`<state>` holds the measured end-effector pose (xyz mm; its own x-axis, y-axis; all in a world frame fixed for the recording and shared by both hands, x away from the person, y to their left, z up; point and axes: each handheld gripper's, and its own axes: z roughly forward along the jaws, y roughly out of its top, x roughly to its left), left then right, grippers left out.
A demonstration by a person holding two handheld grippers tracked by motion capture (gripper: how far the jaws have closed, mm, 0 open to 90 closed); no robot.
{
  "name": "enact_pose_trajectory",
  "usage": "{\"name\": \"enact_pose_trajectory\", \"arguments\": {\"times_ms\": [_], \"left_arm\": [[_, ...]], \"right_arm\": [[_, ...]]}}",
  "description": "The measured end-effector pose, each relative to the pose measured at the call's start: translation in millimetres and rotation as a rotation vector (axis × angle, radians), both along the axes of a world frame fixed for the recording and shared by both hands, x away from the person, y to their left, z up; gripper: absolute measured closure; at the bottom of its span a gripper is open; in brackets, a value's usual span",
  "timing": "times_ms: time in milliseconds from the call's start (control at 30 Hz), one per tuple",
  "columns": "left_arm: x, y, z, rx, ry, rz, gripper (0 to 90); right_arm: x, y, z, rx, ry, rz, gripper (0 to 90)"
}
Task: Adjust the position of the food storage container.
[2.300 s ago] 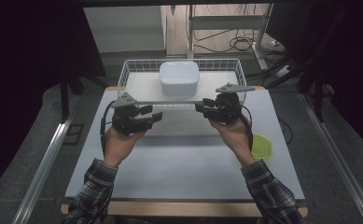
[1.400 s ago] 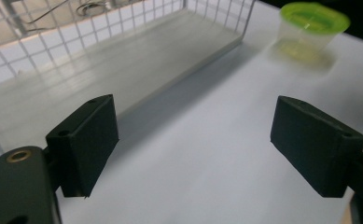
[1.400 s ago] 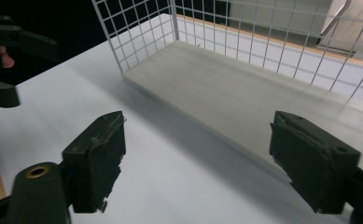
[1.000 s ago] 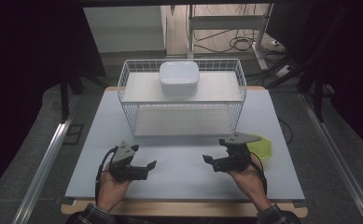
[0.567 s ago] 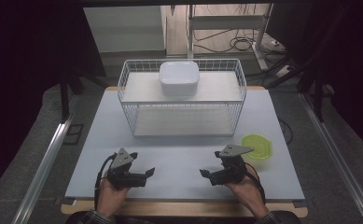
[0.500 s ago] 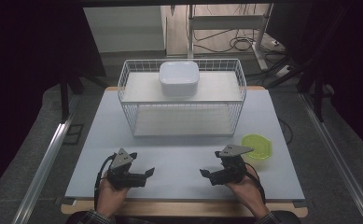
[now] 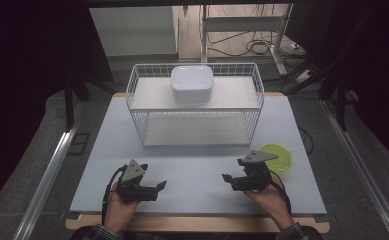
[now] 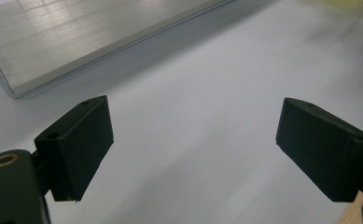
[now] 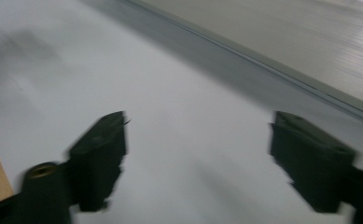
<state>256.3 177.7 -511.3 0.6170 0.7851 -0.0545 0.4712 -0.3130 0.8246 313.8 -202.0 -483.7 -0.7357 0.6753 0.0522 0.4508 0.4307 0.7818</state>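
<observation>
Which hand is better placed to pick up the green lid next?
Right. The right tongs are open and empty, with the green lid just beside that hand. The left tongs, also open, sit across the table from it.

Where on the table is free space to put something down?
The pale tabletop is bare between the left gripper and right gripper, below the white wire basket. It is crowded near the round yellow-green lid and around the white square bowl.
</observation>
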Motion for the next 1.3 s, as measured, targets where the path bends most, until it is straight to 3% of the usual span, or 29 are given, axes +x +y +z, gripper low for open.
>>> {"name": "enact_pose_trajectory", "arguments": {"times_ms": [100, 333, 433, 533, 567, 900, 1167, 1300], "left_arm": [[-0.6, -1.0, 0.2, 0.002, -0.009, -0.006, 10.7], [-1.6, -2.0, 1.2, 0.001, -0.022, -0.019, 10.7], [-1.6, -2.0, 1.0, 0.002, -0.024, -0.019, 10.7], [-1.7, -1.8, 1.2, 0.002, -0.026, -0.018, 10.7], [-1.7, -1.6, 1.0, 0.001, -0.025, -0.018, 10.7], [-0.6, -1.1, -0.1, -0.005, -0.016, -0.013, 10.7], [0.5, -1.4, -1.4, -0.007, -0.007, -0.017, 10.7], [0.9, -1.7, -1.9, -0.007, -0.003, -0.019, 10.7]], "right_arm": [[3.8, -10.7, 5.1, 0.004, 0.008, -0.016, 46.4], [13.1, -31.9, 14.6, -0.003, 0.009, -0.077, 71.7], [15.8, -42.8, 19.5, -0.007, -0.014, -0.149, 80.5], [17.3, -53.2, 22.9, 0.024, -0.022, -0.176, 85.7], [18.7, -64.4, 27.5, 0.033, -0.035, -0.221, 89.6], [34.5, -126.1, 26.0, 0.020, -0.054, -0.449, 89.8], [39.6, -155.3, 19.8, -0.007, -0.047, -0.554, 89.8], [42.5, -159.2, 14.1, -0.028, -0.019, -0.567, 89.8]]}}
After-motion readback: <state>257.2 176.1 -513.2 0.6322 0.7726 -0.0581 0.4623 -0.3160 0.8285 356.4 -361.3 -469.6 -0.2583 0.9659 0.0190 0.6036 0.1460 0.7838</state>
